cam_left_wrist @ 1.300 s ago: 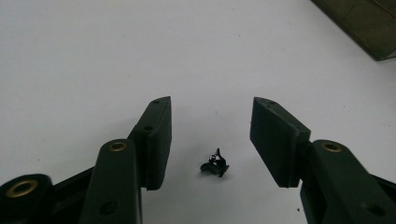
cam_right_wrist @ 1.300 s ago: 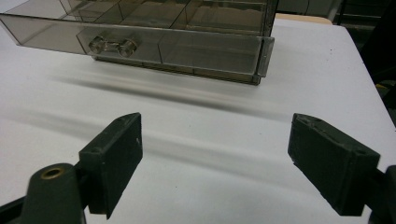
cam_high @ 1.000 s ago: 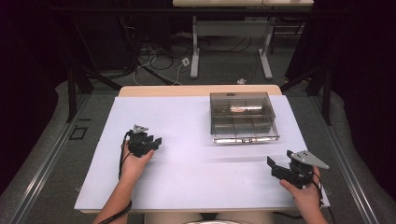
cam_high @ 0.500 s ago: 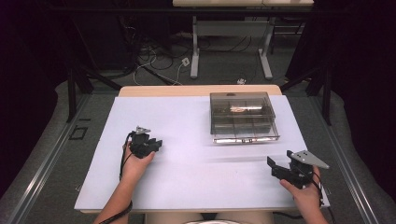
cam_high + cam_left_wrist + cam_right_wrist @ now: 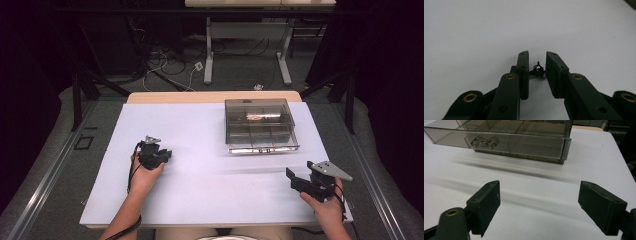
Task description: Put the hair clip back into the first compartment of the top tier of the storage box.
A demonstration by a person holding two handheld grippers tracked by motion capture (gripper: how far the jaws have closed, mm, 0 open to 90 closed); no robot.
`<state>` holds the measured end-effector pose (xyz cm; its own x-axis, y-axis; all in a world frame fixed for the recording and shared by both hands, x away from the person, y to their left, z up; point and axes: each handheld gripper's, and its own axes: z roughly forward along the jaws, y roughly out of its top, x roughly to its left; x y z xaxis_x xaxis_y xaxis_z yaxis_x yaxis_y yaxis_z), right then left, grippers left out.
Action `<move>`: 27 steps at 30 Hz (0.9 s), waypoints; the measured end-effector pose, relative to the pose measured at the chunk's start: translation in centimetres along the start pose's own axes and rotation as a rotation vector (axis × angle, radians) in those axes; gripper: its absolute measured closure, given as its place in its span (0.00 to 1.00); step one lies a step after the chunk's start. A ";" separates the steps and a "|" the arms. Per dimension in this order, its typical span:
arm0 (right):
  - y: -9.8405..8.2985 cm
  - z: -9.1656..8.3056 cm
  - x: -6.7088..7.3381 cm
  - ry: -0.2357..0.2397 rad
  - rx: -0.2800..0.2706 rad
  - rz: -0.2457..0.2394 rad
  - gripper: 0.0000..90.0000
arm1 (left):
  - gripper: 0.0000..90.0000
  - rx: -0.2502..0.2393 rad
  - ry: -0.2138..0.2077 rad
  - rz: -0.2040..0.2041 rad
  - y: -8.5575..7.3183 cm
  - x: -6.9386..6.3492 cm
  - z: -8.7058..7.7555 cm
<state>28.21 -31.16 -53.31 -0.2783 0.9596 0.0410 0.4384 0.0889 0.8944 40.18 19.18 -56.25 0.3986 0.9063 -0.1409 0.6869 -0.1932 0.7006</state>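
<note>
Black jaws of the left gripper have just been closing, and we see them now drawn in narrow on a small glossy black piece with short prongs, which sits low between the pads and meets both inner faces. That piece lies on the white sheet that covers the table, on the left half of it, with bare sheet on every side of the jaws, so nothing crowds this grip. From above we find the same gripper in the person's left hand, lying low on the sheet and pointing to the right. The right gripper is held well apart from it, near the front right corner of the sheet, with its jaws spread wide and nothing between them. Ahead of those jaws stands a smoky transparent plastic box with compartments, toward the far right of the table. Its front drawer is drawn out toward the person, a clear knobbed handle on its face. Open sheet separates the right gripper from the box. Beyond the sheet, a strip of pale wooden table edge shows, and farther back grey table legs and loose cables on the floor.
</note>
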 end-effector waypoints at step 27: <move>-0.1 0.1 0.0 0.002 -0.001 0.016 0.20 | 0.84 0.009 0.000 -0.020 0.0 0.1 -0.2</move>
<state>28.26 -31.17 -53.42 -0.2729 0.9604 0.0557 0.4416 0.0736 0.8942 40.08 19.38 -56.14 0.3846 0.9101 -0.1543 0.7000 -0.1786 0.6914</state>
